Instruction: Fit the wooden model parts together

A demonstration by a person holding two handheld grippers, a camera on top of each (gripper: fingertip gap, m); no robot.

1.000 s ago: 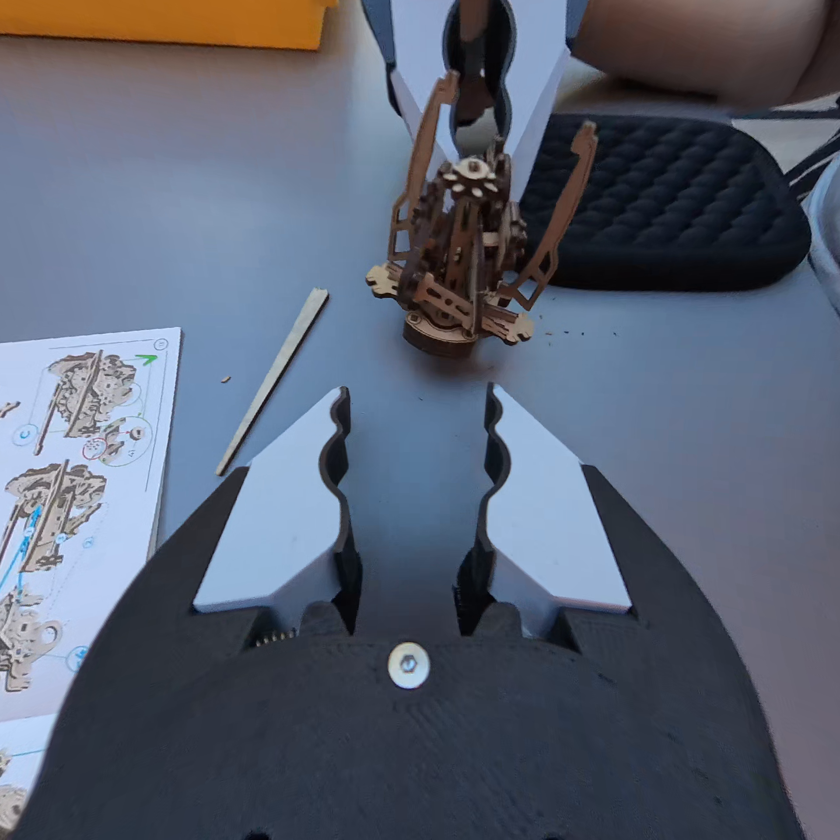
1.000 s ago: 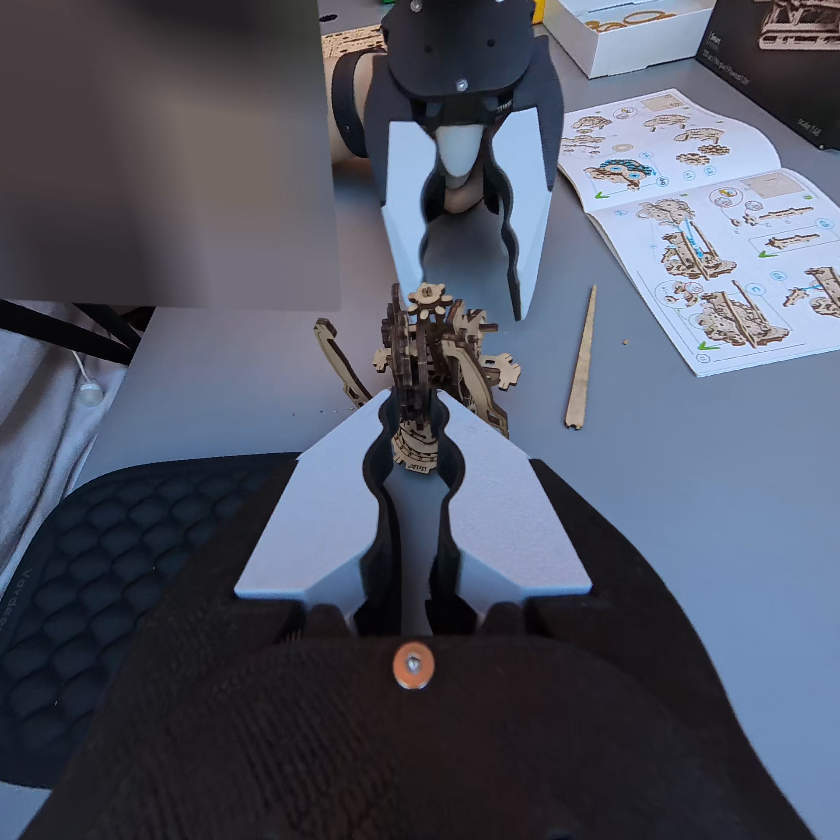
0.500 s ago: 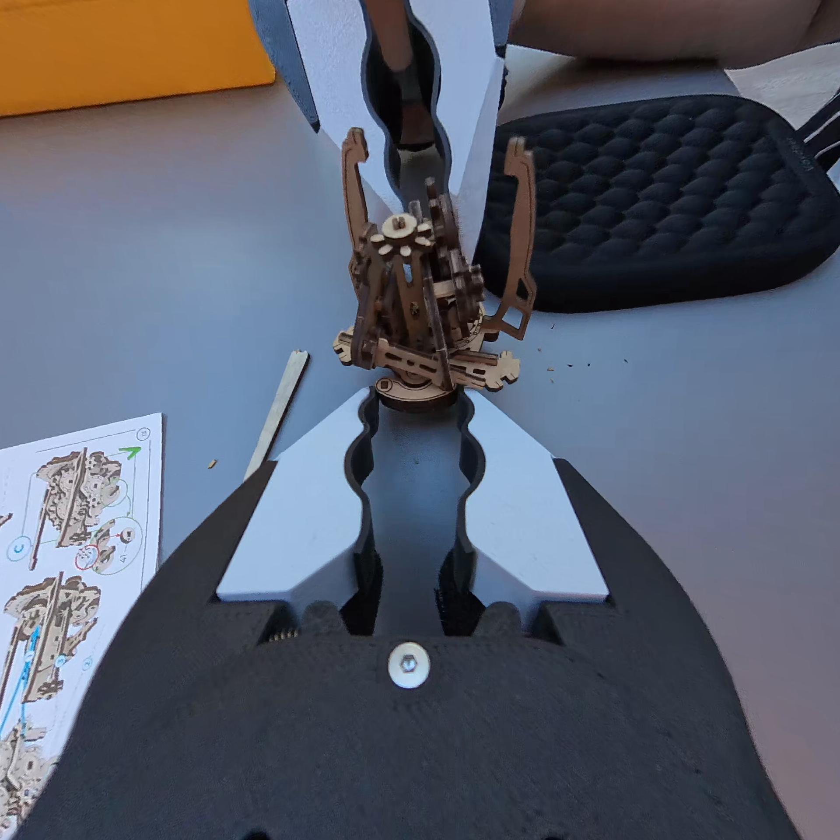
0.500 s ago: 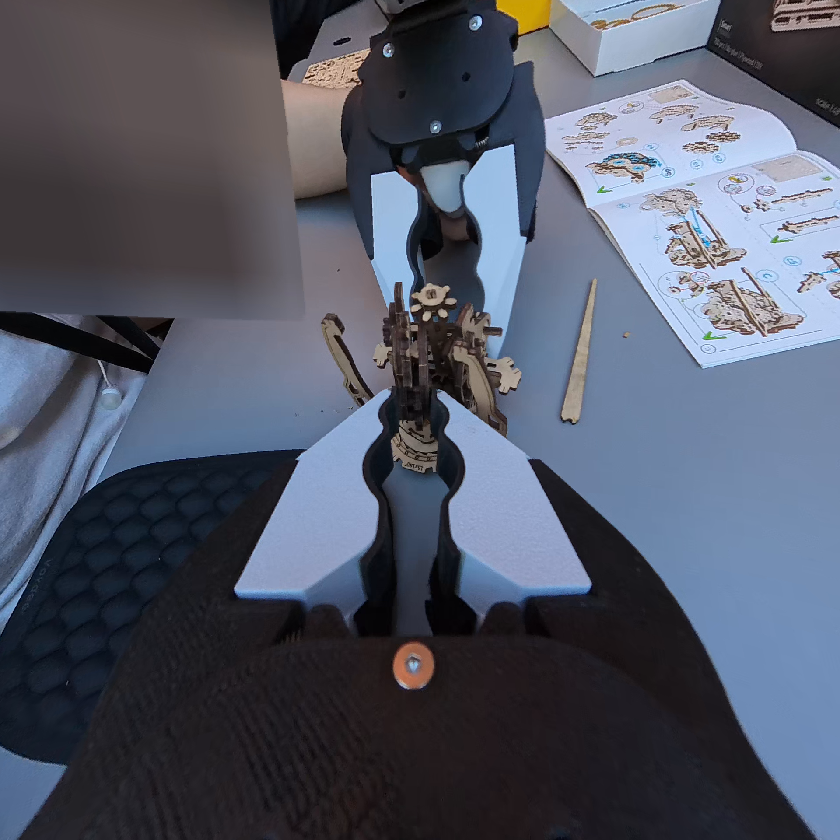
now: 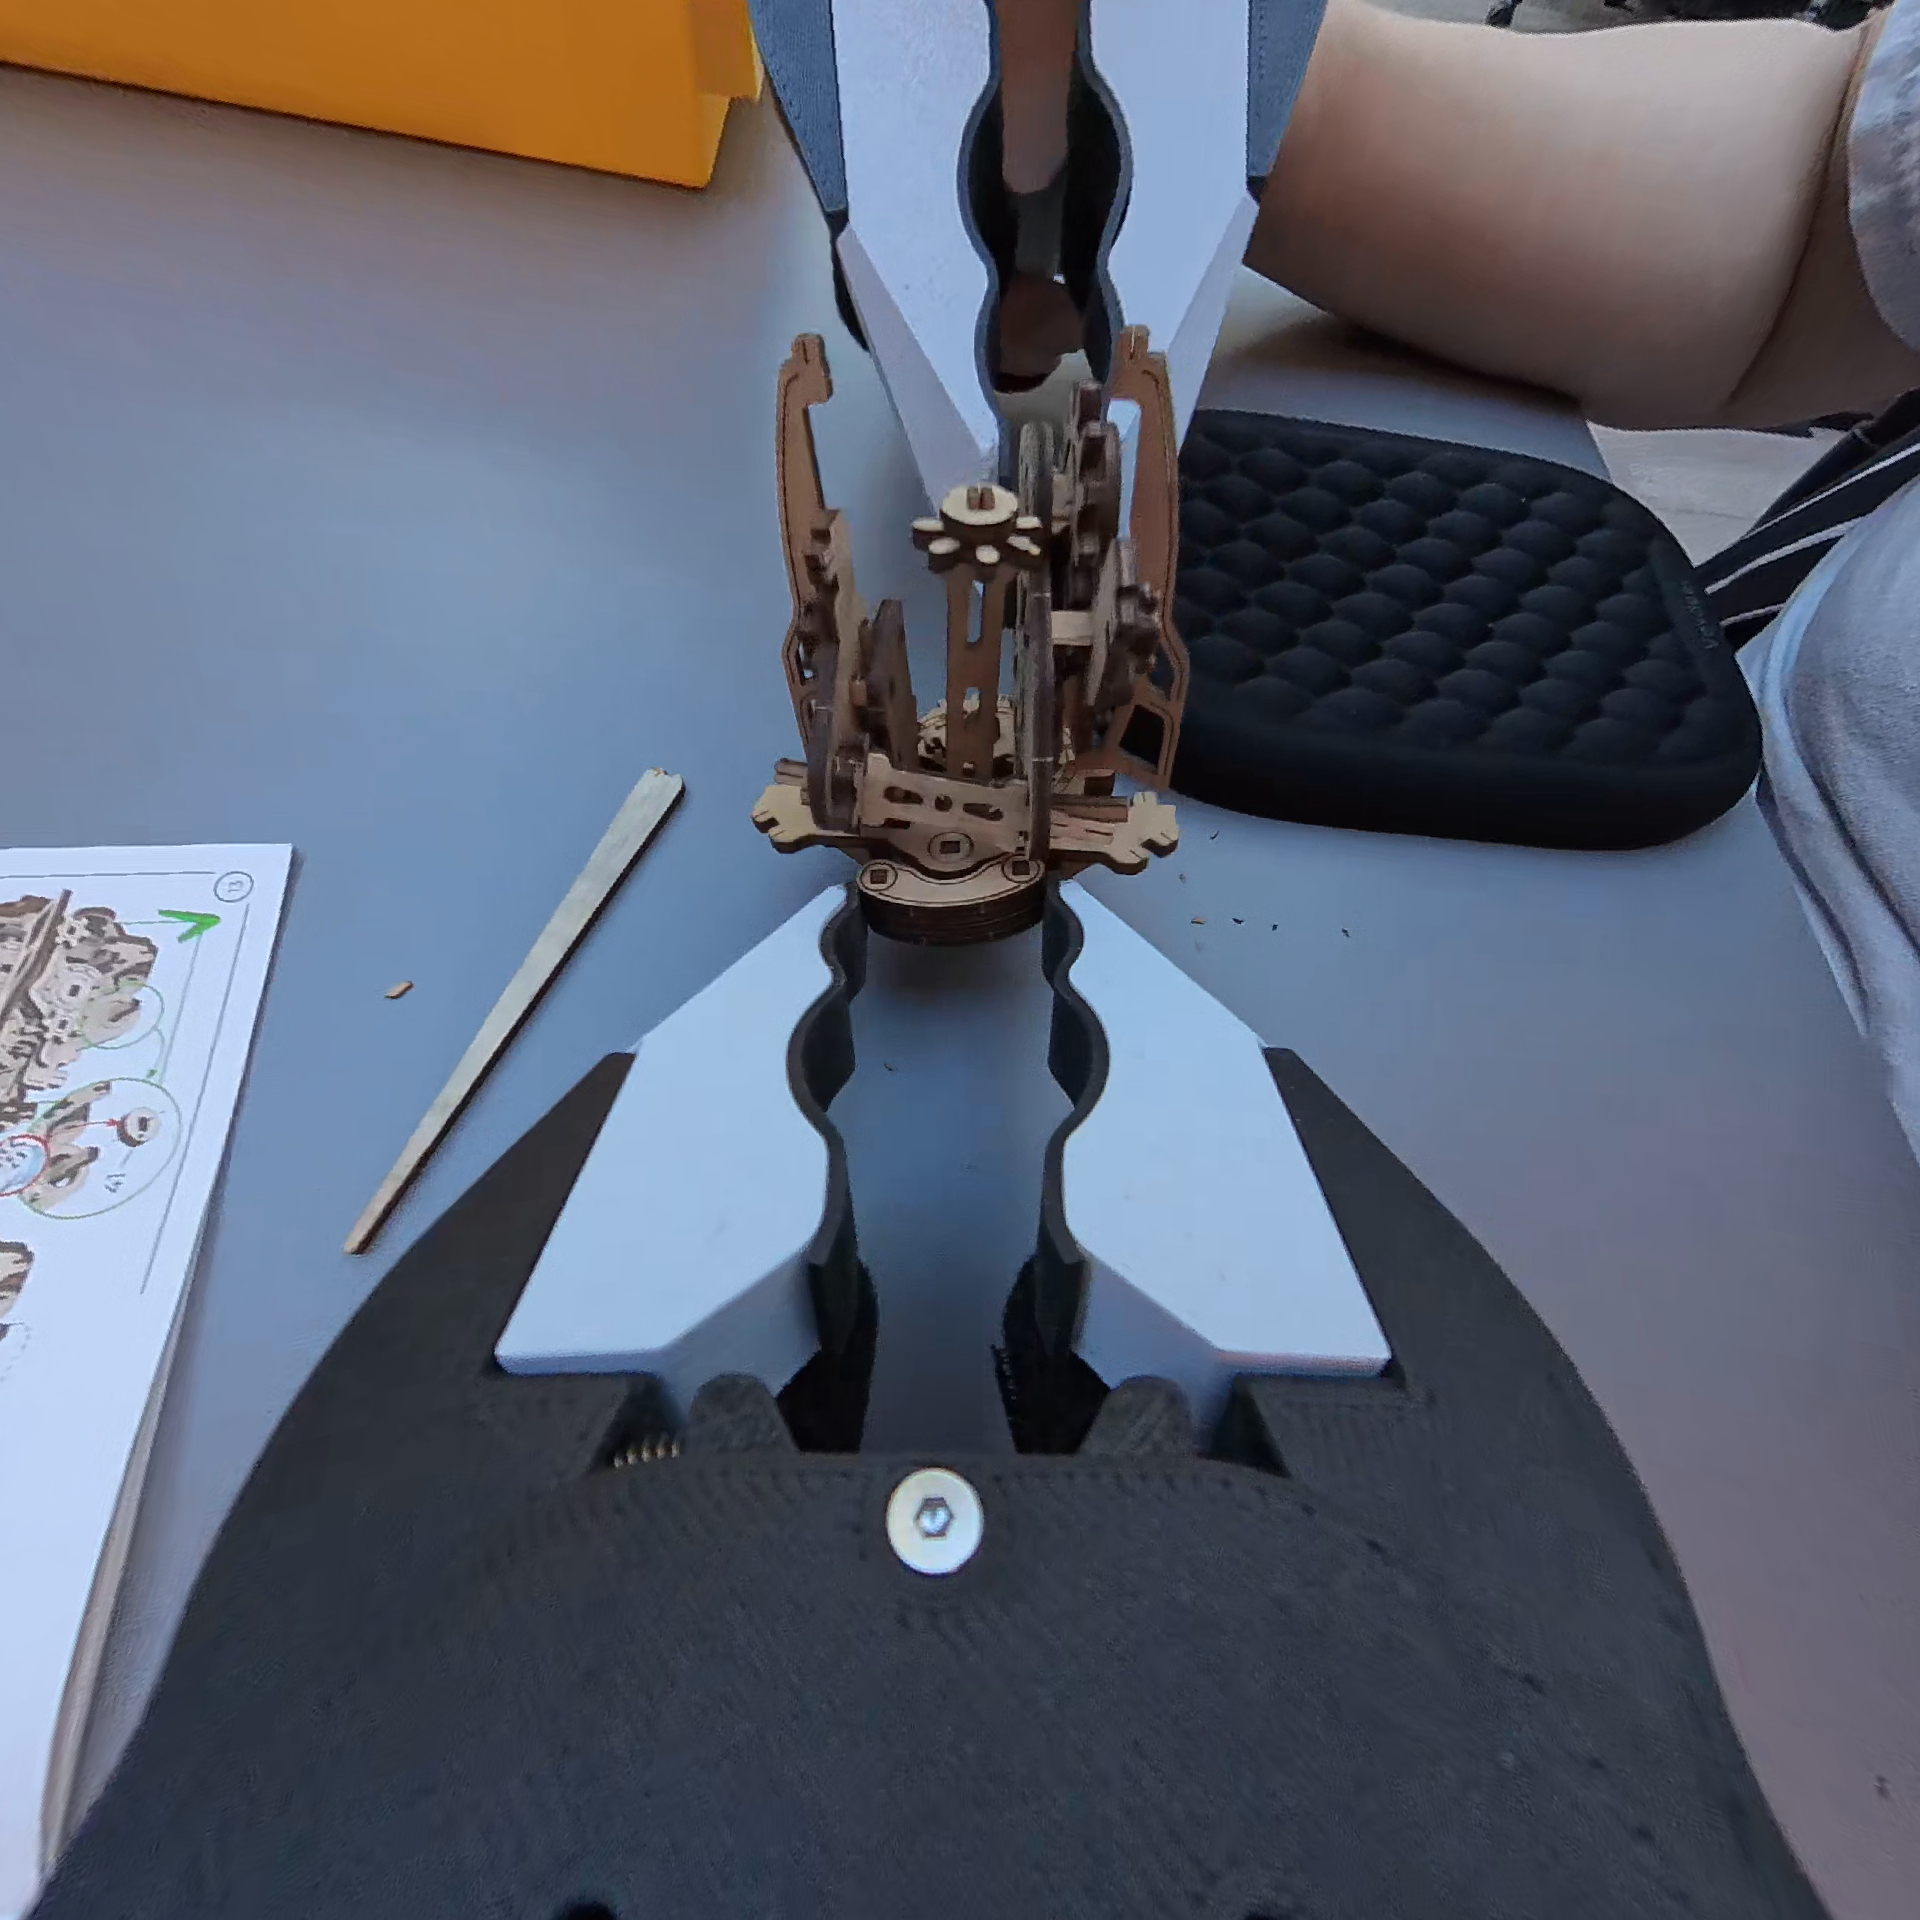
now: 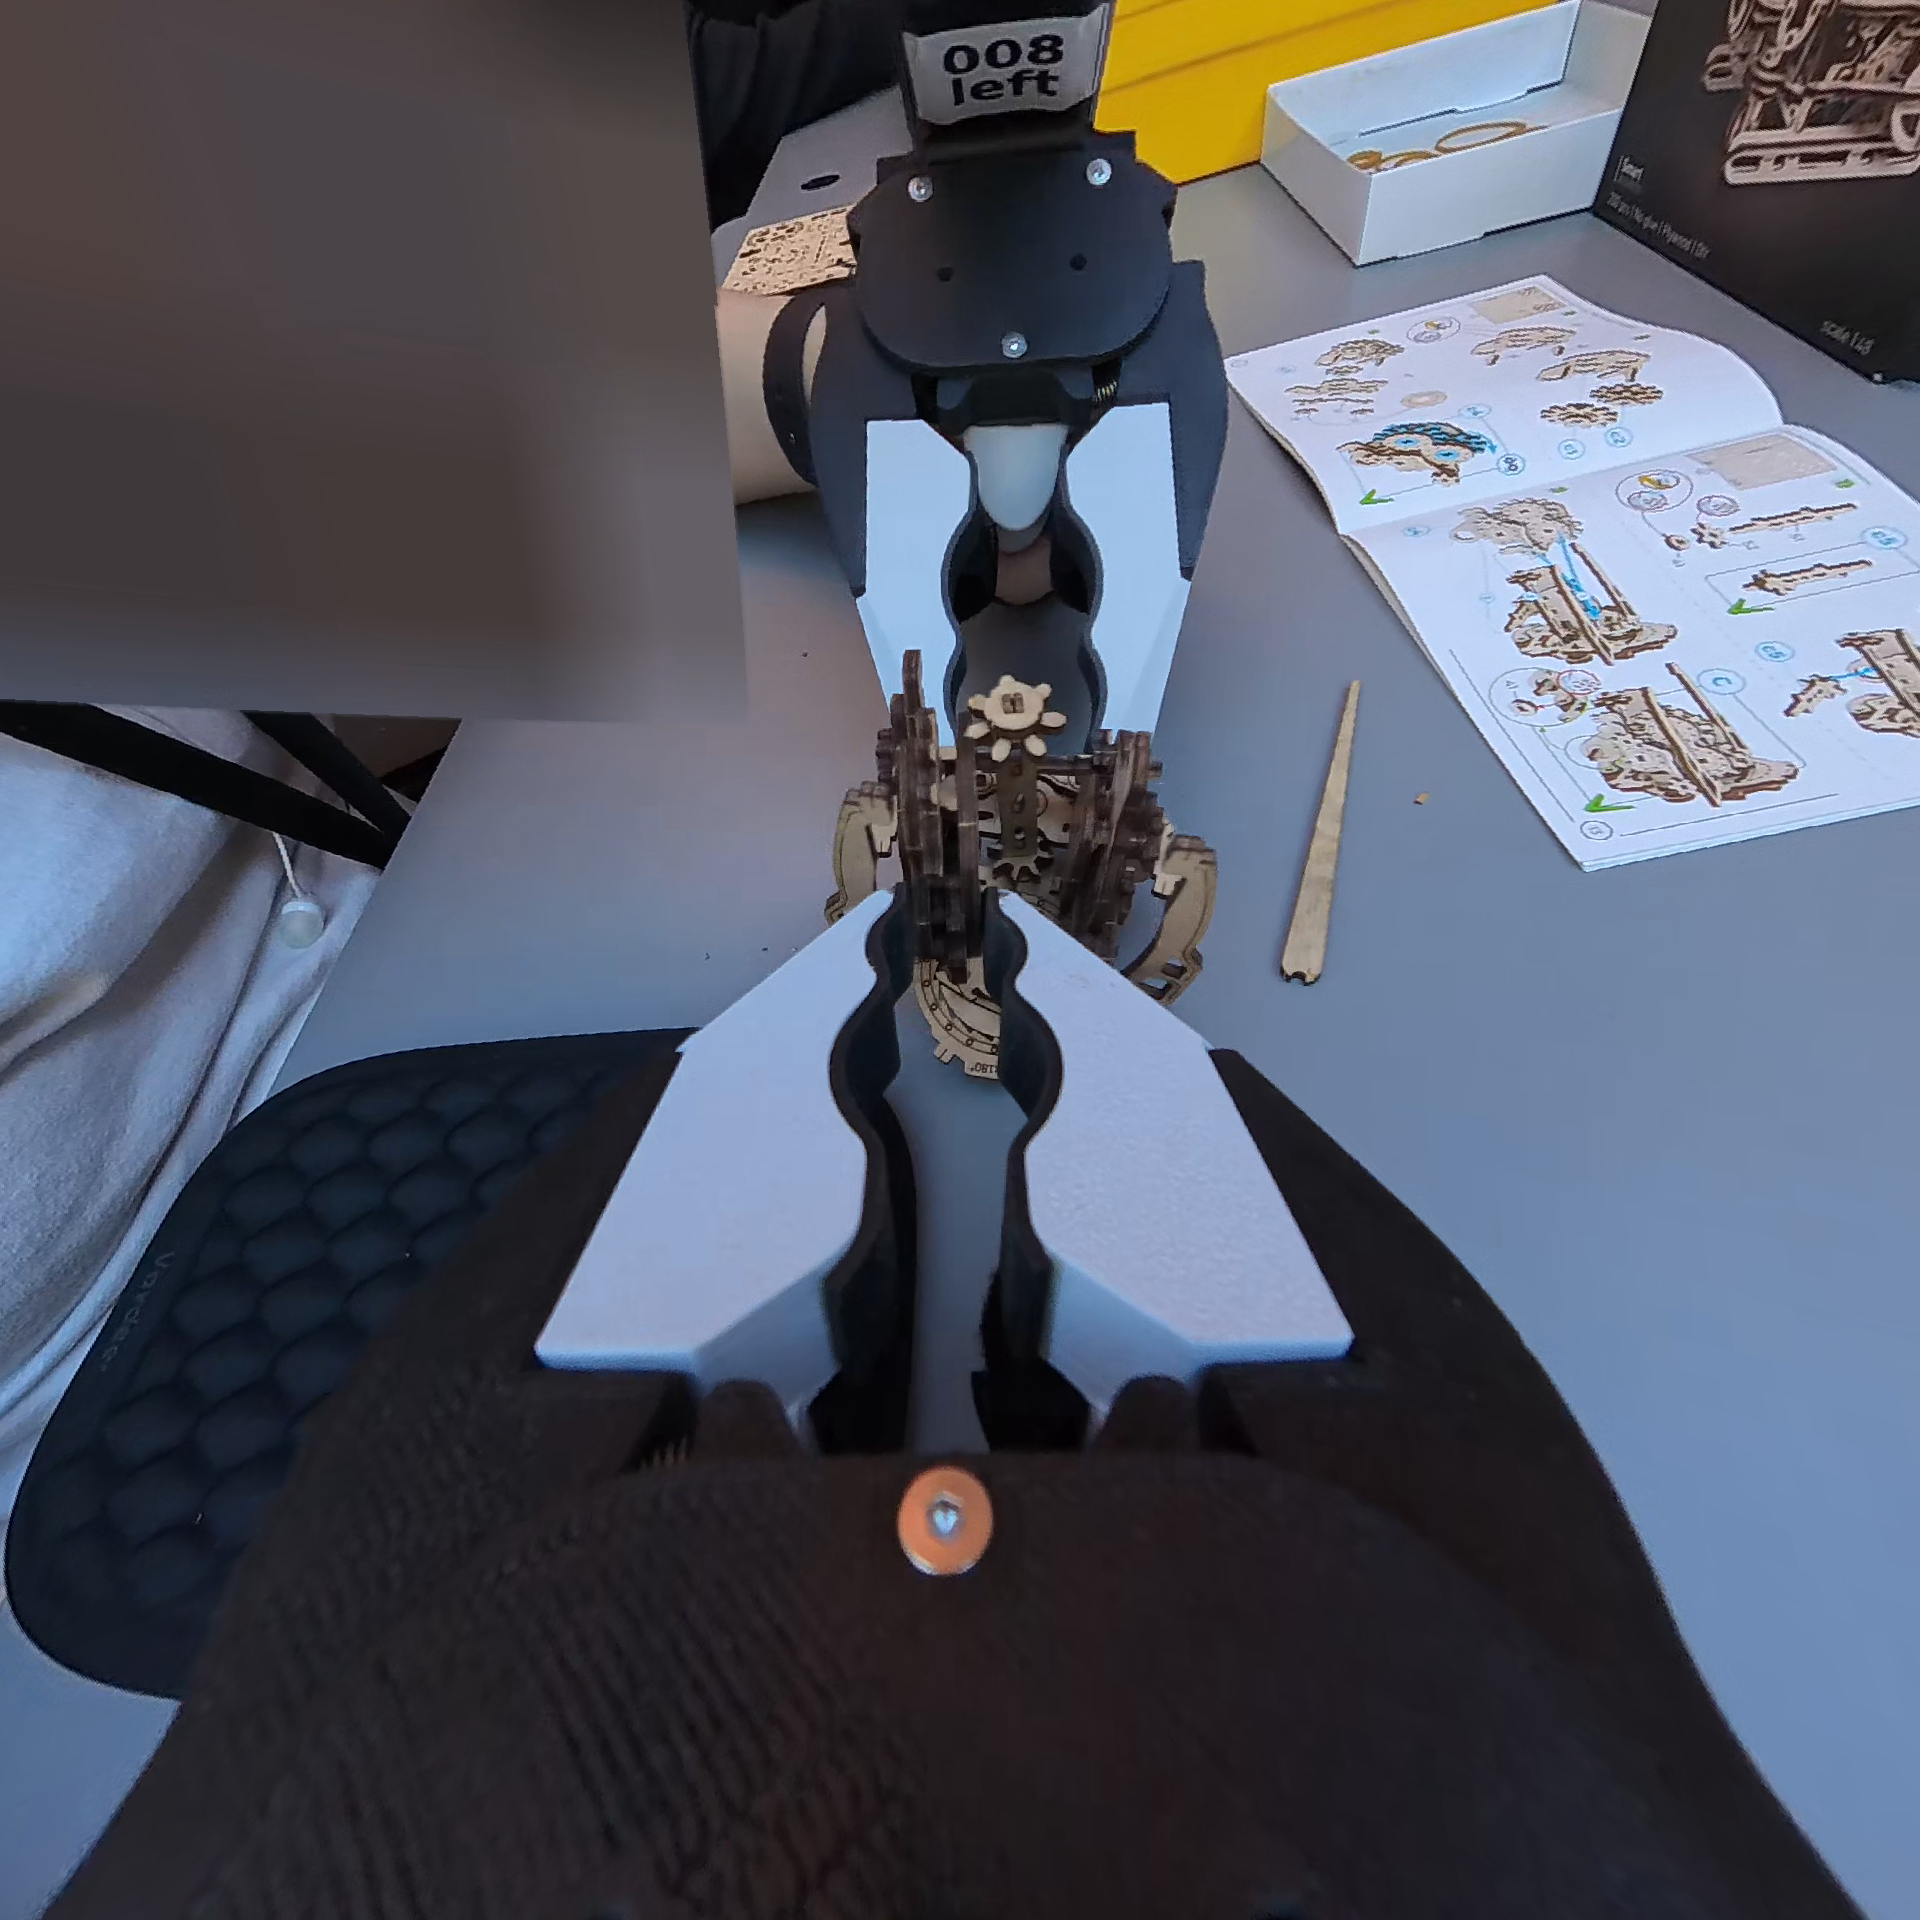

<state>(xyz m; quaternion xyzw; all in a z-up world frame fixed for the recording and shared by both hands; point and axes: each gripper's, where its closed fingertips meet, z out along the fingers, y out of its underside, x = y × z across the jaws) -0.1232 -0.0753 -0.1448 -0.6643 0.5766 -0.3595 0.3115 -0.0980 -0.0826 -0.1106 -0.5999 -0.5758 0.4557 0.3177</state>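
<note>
at the left edge of my left wrist view lies the instruction booklet [image 5: 114, 1143], then a thin wooden stick [image 5: 520, 1008] flat on the grey tabletop [image 5: 364, 571]. in the centre of the frame stands the wooden model [image 5: 971, 707], upright on its round base [image 5: 951, 904]. my left gripper [image 5: 951, 925] has its jaws set either side of that base, touching or all but touching it; i judge they are pinching it, though i cannot be sure how firmly. from the top of the frame my right gripper [image 5: 1049, 436] comes down on the model's upper gears. to the right lies a black quilted pad [image 5: 1455, 623].

in my right wrist view, centre frame, the right gripper [image 6: 951, 935] has its jaws clamped on a dark gear plate [image 6: 940, 831] of the model.

the risk as i see it: two grips on one frail lattice. if my hands twist or pull against each other, a thin side arm [image 5: 805, 520] or a gear tooth could snap, or a pressed joint could pop loose. if the base grip is loose, the model may tip.

containers: at the upper right of the right wrist view a white open box [image 6: 1434, 156] holds light wooden ring pieces; a yellow box [image 6: 1174, 94] sits left of it, contents unseen.
</note>
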